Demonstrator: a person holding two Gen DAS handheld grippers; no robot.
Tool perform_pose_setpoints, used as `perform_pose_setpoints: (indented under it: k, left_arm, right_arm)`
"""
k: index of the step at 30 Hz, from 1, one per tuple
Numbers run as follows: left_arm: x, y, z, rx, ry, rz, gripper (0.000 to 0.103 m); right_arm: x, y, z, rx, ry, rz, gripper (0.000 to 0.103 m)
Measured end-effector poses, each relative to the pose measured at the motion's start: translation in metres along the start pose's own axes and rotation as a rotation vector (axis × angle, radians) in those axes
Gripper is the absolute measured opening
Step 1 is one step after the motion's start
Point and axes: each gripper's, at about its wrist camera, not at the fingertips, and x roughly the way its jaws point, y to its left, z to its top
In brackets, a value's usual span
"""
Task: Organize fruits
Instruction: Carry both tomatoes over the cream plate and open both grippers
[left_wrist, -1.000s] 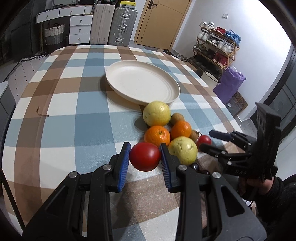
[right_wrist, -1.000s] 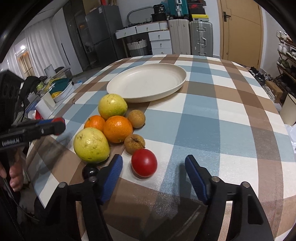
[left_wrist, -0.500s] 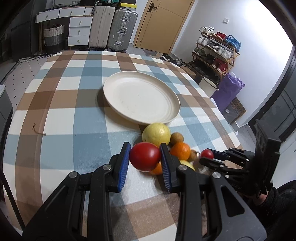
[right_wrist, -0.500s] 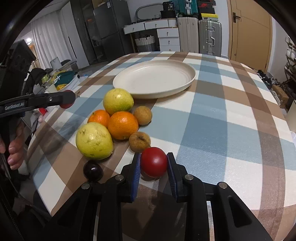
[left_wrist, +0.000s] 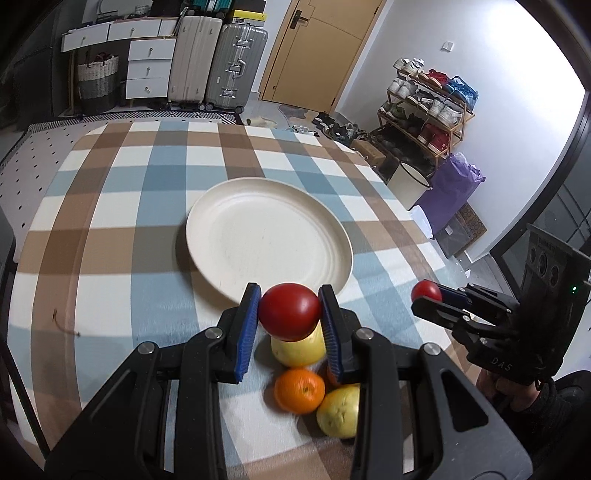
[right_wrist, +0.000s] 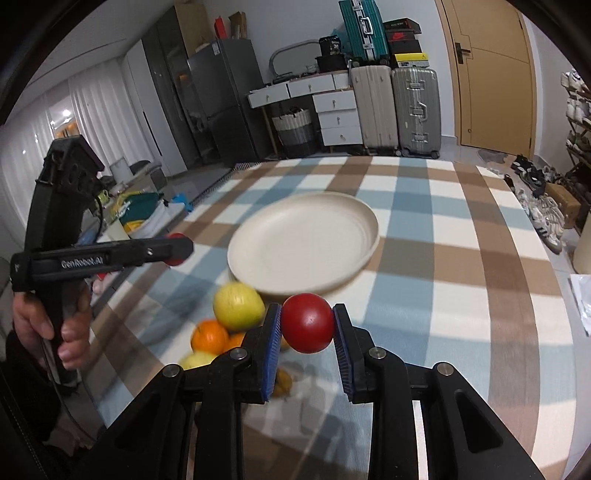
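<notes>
My left gripper (left_wrist: 290, 314) is shut on a red tomato (left_wrist: 289, 311), lifted above the fruit pile near the front rim of the cream plate (left_wrist: 236, 206). The right gripper (right_wrist: 307, 325) is shut on a second, smaller red tomato (right_wrist: 308, 322), also raised off the cloth just short of the plate (right_wrist: 347, 214). Each gripper shows in the other's view: the right gripper (left_wrist: 424, 295) with its tomato at the right, the left gripper (right_wrist: 177, 249) at the left. On the table remain a yellow-green fruit (left_wrist: 297, 349), an orange (left_wrist: 299, 391) and another yellow fruit (left_wrist: 340, 410).
The checked tablecloth (left_wrist: 110, 206) covers a round table; its edges fall away left and right. A person's hand (right_wrist: 55, 325) grips the left tool's handle. Suitcases (left_wrist: 221, 62), drawers and a shoe rack (left_wrist: 428, 107) stand beyond the table.
The right gripper's jaws closed on the small red tomato and lifted it. Both grippers rose and moved toward the plate with their tomatoes.
</notes>
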Motion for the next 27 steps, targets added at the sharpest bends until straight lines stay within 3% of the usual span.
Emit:
perform_pose_setpoints:
  k: [14,27]
  left_arm:
    - [0.036,0.006,0.046,0.002,0.028,-0.008,0.029]
    - [0.094,0.029,0.071,-0.035,0.079,-0.026,0.029]
  right_arm:
    - [0.038,-0.006,0.051,0.000,-0.002,0.089,0.028]
    - [0.094,-0.017,0.072,0.000,0.044,0.116,0.028]
